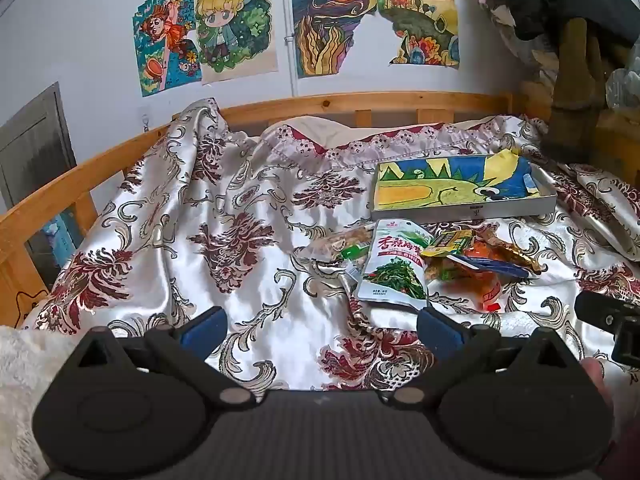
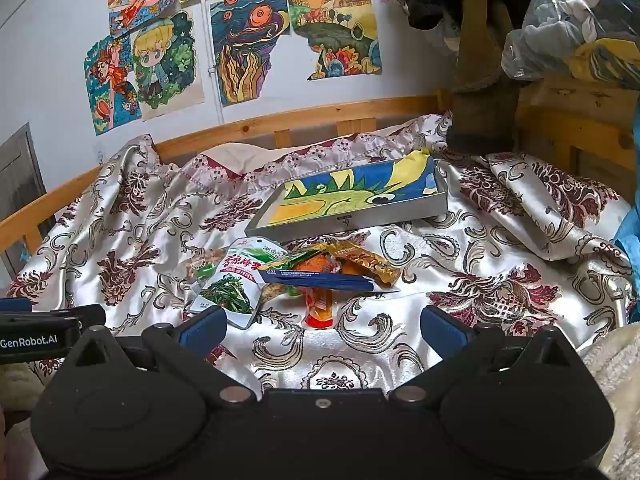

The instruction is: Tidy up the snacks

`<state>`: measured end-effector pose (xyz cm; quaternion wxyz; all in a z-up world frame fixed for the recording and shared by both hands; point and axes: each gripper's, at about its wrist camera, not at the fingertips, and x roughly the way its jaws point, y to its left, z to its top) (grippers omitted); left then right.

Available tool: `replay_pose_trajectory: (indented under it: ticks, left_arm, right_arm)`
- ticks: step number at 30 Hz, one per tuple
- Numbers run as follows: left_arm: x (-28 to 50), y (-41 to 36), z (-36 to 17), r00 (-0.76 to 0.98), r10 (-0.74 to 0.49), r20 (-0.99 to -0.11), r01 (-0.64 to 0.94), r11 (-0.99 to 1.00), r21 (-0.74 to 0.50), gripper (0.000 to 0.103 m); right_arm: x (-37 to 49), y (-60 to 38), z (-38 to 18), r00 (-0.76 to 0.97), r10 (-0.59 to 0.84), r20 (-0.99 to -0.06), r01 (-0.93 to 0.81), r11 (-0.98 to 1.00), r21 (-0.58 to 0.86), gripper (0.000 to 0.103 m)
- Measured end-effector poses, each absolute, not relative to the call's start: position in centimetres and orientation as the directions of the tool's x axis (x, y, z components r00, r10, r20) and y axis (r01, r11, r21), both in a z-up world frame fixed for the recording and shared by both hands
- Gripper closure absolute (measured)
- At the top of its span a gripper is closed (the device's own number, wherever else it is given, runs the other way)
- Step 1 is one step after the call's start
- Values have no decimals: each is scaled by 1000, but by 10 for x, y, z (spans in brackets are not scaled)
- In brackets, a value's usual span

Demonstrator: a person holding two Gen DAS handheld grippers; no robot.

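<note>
**A:** Start with the tools. What are they doing?

**B:** Both are empty. The left tool [image 1: 322, 330] has its blue pads spread wide with only the bed cover under the gap. The right tool [image 2: 324, 330] is the same, jaws fully apart, nothing between them. Each is tipped downward toward the bed [image 1: 240, 208], short of the pile.

**A:** And the snacks?

**B:** Heaped together on the satin cover, just in front of a shallow grey box [image 2: 348, 220] whose bottom is lined with a crayon drawing. The nearest piece is the white-and-green seaweed pouch [image 2: 228, 284], lying flat at the left of the heap. Over the middle lies a long blue packet [image 2: 320, 278], with a gold wrapper [image 2: 368, 262] behind it and an orange sachet [image 2: 318, 308] poking out toward the right tool. There are more packets underneath, but I can't sort those out.

**A:** So which step is this?

**B:** I'd judge it the very start: nothing gripped, the box holding no snacks that I can see. The box looks like the likely destination.

**A:** Next move?

**B:** Pick one packet off the top, probably the seaweed pouch or the blue one, since the buried ones would drag neighbours. The pouches lie flat on soft, slippery cloth, so a tool needs to come in low at an edge and avoid pinching the cover too.
</note>
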<state>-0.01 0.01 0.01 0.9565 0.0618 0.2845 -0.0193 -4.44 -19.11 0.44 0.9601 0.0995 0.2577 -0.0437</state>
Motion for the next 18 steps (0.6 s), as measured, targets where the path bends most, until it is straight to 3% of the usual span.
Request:
replay_pose_trajectory:
  ticks: [18]
  left_arm:
    - [0, 0, 0, 838, 0, -546, 71, 992, 109, 0]
  right_arm:
    - [-45, -190, 5, 863, -34, -504, 135, 977, 165, 1]
